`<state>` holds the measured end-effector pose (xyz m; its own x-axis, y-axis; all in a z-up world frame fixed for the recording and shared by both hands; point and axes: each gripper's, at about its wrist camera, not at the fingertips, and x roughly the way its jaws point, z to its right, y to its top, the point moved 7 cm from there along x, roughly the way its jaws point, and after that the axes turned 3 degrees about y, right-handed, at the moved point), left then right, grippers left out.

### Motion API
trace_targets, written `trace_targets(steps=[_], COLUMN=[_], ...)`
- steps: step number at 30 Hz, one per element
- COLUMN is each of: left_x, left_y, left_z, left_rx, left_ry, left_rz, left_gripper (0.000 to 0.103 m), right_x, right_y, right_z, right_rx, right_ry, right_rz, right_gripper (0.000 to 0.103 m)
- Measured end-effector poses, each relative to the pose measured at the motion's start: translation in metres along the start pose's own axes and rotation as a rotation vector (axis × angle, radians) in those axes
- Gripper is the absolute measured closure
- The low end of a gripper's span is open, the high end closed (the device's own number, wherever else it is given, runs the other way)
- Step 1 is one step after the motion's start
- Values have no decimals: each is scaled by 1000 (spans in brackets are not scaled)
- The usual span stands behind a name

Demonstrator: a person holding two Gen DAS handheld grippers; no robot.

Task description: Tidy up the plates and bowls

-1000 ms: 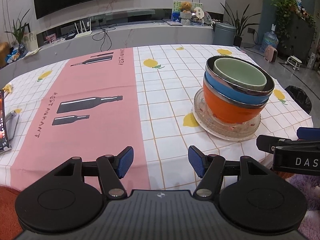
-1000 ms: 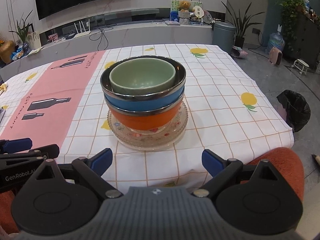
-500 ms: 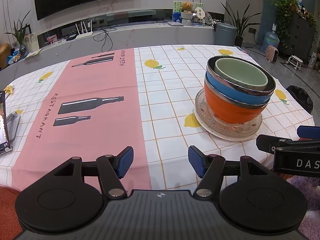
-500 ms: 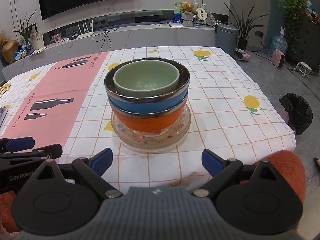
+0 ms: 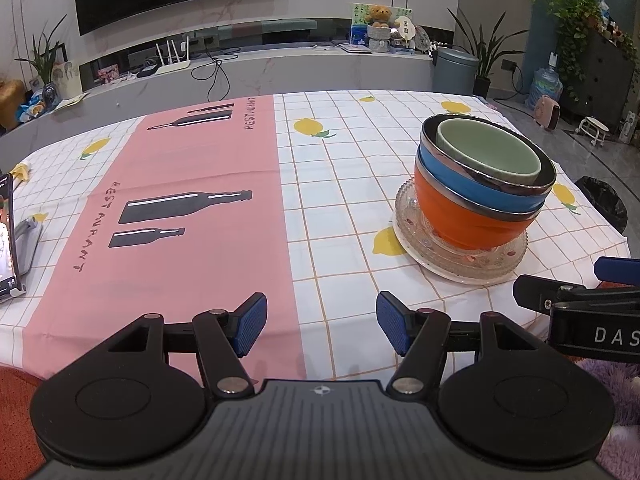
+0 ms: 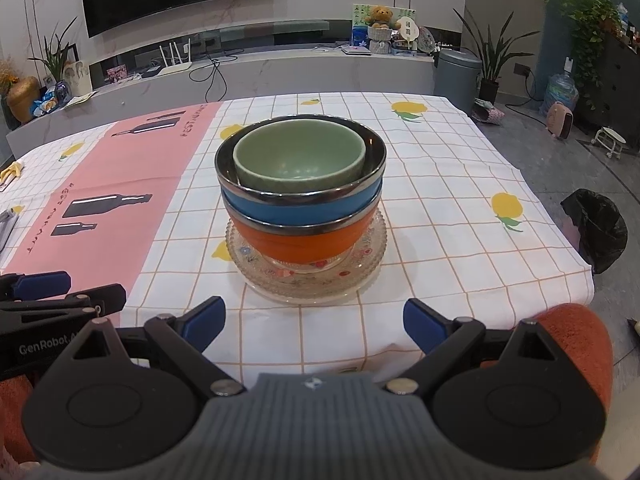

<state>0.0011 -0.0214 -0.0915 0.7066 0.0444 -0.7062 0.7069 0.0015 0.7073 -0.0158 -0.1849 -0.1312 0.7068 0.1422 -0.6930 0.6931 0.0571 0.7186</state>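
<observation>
1. Bowls: three are nested in one stack. A green bowl (image 6: 300,158) sits inside a blue bowl (image 6: 296,210) with a metal rim, which sits inside an orange bowl (image 6: 300,246), also metal-rimmed.
2. Support: the orange bowl stands on a clear glass plate (image 6: 360,266) with a beaded edge and small flower prints. A second plate edge seems to show beneath it in the left wrist view; I cannot tell for certain.
3. Location: the stack rests on the white checked part of the tablecloth (image 6: 440,208), which carries lemon prints. It sits near the table's front edge, to the right of the pink panel (image 5: 180,208) printed with bottle shapes.
4. Left gripper (image 5: 320,322): its blue fingers stand wide apart with nothing between them. It hangs over the front edge of the cloth, at the seam between pink and white, well to the left of the stack and apart from it.
5. Right gripper (image 6: 314,322): its blue fingers are also spread wide and empty. It faces the stack squarely from the table's front edge, close to the plate but not touching it.
6. Relation of tools: the two grippers sit side by side, each showing at the margin of the other's view.
7. Other items: a phone-like device (image 5: 8,240) lies at the far left edge of the table. A black bin bag (image 6: 596,230) stands on the floor to the right.
</observation>
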Motion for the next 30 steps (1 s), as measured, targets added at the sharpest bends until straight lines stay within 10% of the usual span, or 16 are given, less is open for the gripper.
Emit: trace_targets(steps=[30], left_x=[-6], left_y=[1], left_z=[-4], left_rx=[-13], left_ry=[9], left_rz=[23], left_gripper=[29], right_x=[-4], right_y=[-1], right_z=[-6], right_rx=[-18], right_ry=[4], right_rz=[5], right_gripper=[9])
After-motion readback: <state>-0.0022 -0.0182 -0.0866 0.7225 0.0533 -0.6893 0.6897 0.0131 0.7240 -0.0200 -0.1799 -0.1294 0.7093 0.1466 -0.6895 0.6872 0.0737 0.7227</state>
